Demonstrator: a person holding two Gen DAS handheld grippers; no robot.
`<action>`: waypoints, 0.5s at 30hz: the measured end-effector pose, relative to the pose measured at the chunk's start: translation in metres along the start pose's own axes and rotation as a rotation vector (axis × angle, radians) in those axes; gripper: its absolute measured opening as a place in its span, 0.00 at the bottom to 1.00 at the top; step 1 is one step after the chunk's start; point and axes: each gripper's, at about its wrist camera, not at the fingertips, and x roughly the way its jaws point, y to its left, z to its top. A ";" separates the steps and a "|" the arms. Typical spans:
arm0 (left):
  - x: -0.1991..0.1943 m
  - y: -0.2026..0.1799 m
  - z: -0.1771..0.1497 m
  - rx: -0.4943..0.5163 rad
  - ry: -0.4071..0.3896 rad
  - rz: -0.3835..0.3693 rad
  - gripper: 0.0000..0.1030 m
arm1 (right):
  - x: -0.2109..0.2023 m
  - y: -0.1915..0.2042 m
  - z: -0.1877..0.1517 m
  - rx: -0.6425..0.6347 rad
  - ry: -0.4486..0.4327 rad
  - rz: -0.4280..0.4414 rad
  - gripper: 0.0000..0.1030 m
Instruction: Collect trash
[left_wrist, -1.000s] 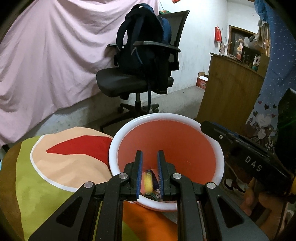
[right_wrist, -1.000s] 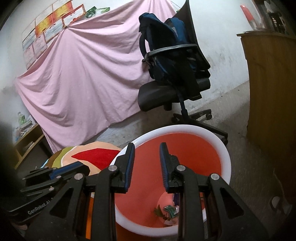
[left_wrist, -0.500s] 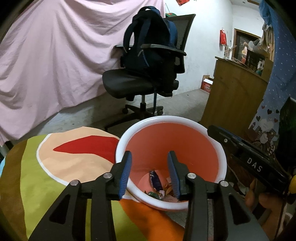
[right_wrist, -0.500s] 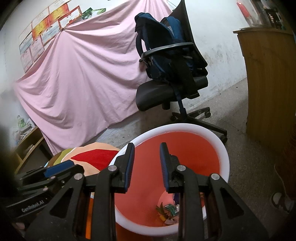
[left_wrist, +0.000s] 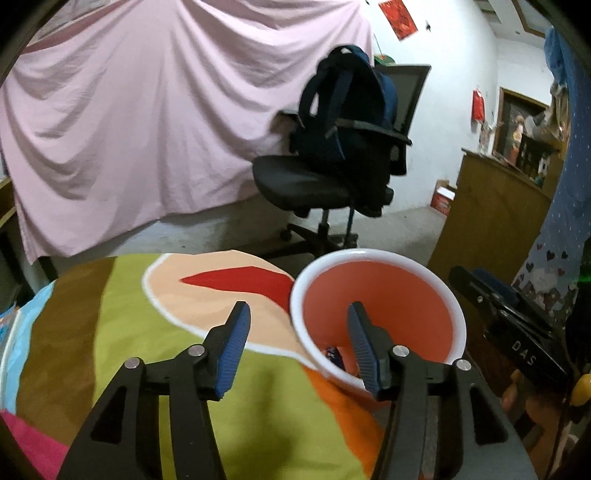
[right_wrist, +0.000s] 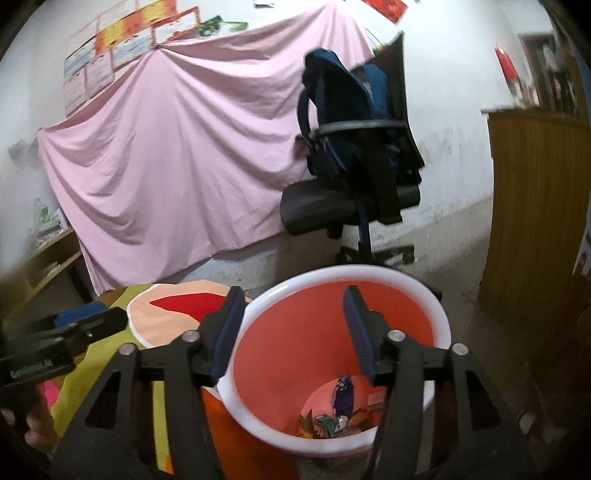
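Both hand-held grippers, left (left_wrist: 295, 334) and right (right_wrist: 291, 325), just opened, empty, above the trash (right_wrist: 341, 406) inside the bin (right_wrist: 369, 275).

Dim indoor light, even and soft, from no source in view; weak shadows only. Mild overexposure on the white wall (left_wrist: 454, 88) and pink sheet (right_wrist: 177, 147). Heavy fisheye bending with black vignette at every corner. Motion blur across both views, strongest on the office chair (right_wrist: 354, 199) and wooden cabinet (right_wrist: 535, 206). Slight noise in dark areas.
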 end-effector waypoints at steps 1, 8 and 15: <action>-0.007 0.004 -0.001 -0.008 -0.010 0.004 0.47 | -0.003 0.004 0.001 -0.016 -0.012 -0.006 0.86; -0.055 0.026 -0.002 -0.042 -0.091 0.049 0.57 | -0.029 0.035 0.011 -0.075 -0.089 -0.007 1.00; -0.097 0.039 -0.014 -0.065 -0.149 0.076 0.73 | -0.058 0.055 0.009 -0.082 -0.154 -0.023 1.00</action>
